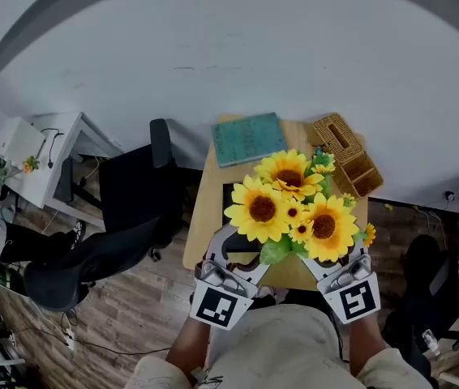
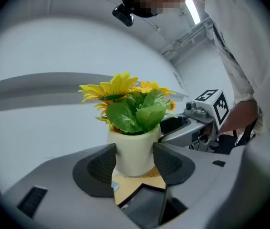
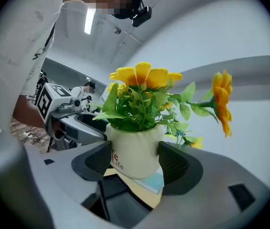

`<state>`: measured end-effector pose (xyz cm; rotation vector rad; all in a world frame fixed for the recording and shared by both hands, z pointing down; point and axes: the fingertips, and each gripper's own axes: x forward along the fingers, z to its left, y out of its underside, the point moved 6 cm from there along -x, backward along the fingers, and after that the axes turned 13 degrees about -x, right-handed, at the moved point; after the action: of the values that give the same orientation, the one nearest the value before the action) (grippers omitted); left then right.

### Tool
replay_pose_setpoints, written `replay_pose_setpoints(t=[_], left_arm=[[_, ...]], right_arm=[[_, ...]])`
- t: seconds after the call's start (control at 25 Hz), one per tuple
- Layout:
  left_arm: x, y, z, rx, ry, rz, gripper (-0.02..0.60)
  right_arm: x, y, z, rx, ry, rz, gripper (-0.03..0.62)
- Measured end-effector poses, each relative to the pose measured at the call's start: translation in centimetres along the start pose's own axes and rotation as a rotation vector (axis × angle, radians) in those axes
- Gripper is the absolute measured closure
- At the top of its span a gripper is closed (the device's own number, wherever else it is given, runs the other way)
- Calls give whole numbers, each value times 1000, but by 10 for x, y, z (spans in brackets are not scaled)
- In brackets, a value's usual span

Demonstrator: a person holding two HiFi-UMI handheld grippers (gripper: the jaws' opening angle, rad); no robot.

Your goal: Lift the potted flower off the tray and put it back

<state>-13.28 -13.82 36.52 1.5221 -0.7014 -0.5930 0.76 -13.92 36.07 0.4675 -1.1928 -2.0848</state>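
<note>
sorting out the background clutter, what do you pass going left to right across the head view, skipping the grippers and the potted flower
white desk → black office chair → teal book → wicker box

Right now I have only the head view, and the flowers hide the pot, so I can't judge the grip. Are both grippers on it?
Observer: The left gripper is. Its own view shows a jaw pressed against each side of the cream pot.
Operator: And the right?
Observer: The right gripper is also shut on the pot, one jaw on each side, coming in from the opposite side.
Operator: Is the pot off the tray?
Observer: It looks so. In the right gripper view its base hangs above the dark tray, with table showing under it.
</note>
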Motion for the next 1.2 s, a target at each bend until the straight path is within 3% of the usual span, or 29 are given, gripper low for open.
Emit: replay_pose_setpoints(t=[0.44,1.2], left_arm=[[-20,-51,-1,71,-20,-174,327],[-16,-52,0,70,-21,-177,328]], right_arm=[[-8,-57,-15,-119,79,-160,269],[-6,-55,-19,-117,77,-167,269]])
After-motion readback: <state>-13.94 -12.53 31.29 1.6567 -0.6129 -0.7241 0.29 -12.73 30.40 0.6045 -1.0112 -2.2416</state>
